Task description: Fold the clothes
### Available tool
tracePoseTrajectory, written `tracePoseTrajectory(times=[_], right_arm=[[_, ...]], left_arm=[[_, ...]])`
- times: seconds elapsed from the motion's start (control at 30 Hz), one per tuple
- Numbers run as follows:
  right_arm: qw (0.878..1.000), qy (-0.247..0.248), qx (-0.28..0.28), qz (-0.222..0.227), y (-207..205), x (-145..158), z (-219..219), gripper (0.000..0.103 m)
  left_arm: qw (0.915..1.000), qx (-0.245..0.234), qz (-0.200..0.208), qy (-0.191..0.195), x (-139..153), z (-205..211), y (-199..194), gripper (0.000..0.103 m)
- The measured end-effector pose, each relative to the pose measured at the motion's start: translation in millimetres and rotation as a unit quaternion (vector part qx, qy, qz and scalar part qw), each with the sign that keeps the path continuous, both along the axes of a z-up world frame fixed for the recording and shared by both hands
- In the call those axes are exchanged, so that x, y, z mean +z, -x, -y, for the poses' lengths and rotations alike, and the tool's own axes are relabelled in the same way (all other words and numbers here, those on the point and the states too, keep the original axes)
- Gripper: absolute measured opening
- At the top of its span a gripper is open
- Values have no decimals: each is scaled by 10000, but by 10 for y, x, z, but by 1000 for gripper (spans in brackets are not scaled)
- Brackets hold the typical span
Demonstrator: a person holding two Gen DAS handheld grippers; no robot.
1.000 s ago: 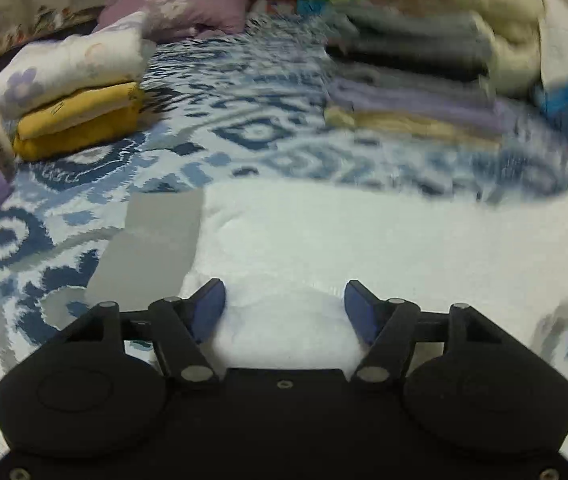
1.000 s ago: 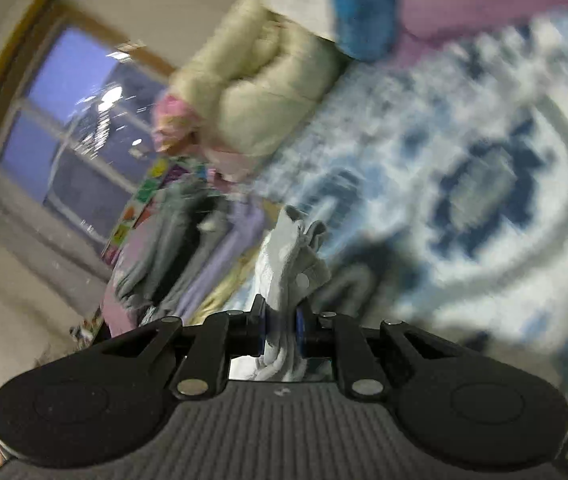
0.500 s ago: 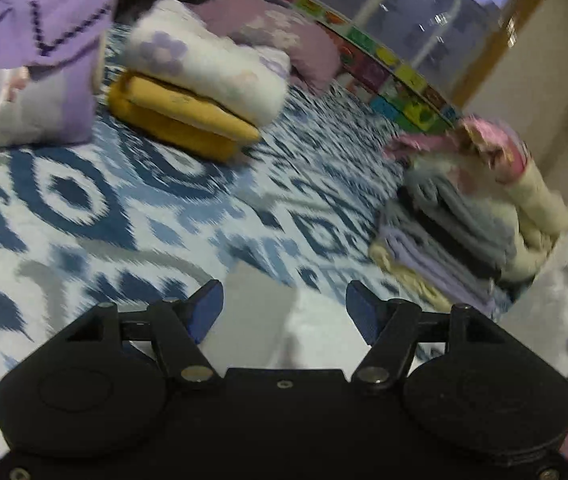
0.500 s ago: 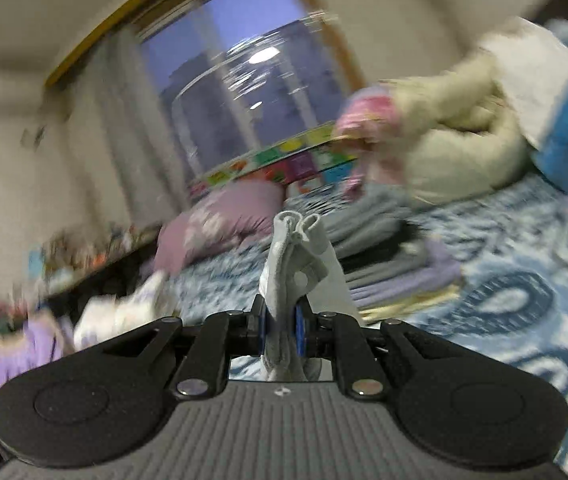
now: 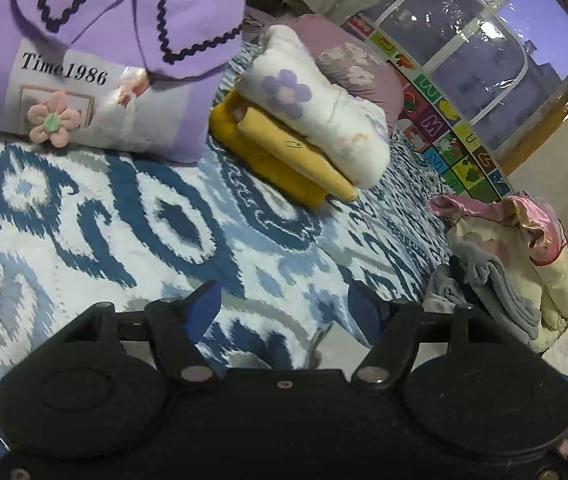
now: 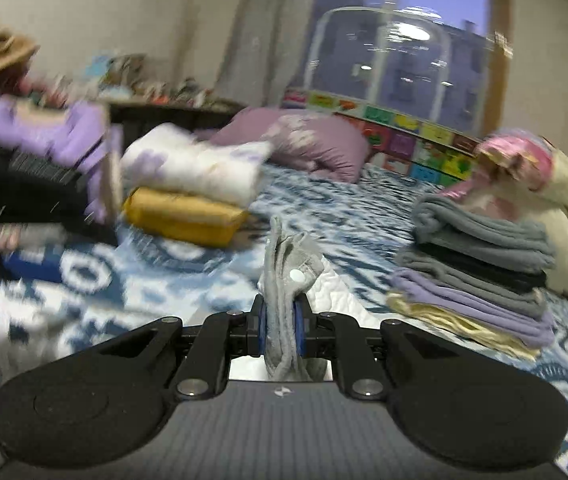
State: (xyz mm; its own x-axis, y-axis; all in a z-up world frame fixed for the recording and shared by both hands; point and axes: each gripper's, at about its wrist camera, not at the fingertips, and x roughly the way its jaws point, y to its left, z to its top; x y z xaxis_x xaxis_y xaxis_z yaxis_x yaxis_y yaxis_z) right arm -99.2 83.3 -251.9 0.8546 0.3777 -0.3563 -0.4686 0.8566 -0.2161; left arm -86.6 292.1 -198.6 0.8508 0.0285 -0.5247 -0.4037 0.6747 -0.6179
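Observation:
My right gripper [image 6: 282,322] is shut on a bunched grey-and-white garment [image 6: 289,268] with a white snap button, held up above the blue-and-white patterned bedspread [image 6: 188,280]. A white quilted part of it [image 6: 329,292] trails down behind the jaws. My left gripper [image 5: 284,304] is open and empty, low over the bedspread [image 5: 124,224]; a pale grey-white cloth edge [image 5: 323,350] lies just under it.
A purple "Time1986" sweater [image 5: 104,52] and a white-on-yellow folded stack [image 5: 303,136] lie ahead of the left gripper. A stack of grey, purple and cream folded clothes [image 6: 479,276] sits at right, with a cream and pink pile [image 6: 543,184] behind. A purple pillow [image 6: 303,140] lies by the window.
The right gripper has swung level, still holding the garment, and now faces the bed and window. The left gripper has turned left off the white garment toward the purple sweater.

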Motion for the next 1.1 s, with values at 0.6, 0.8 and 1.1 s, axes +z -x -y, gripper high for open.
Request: tracePoseTrajectory(times=[0.6,0.8,1.1], right_arm=[[9975,-40,687,-156,475,19,277,48],[9915,-1105,-616,-297,-29,133,1261,42],[9931,-598,-176,-995,-276,-512,1224,38]], left_arm=[[9982,-375,85,-464,23,163,-80,69],[9760,-1482,321,-1564,25,768,-466,59],[9191,-2584,-246,-2965,-328,1299,-780,58]])
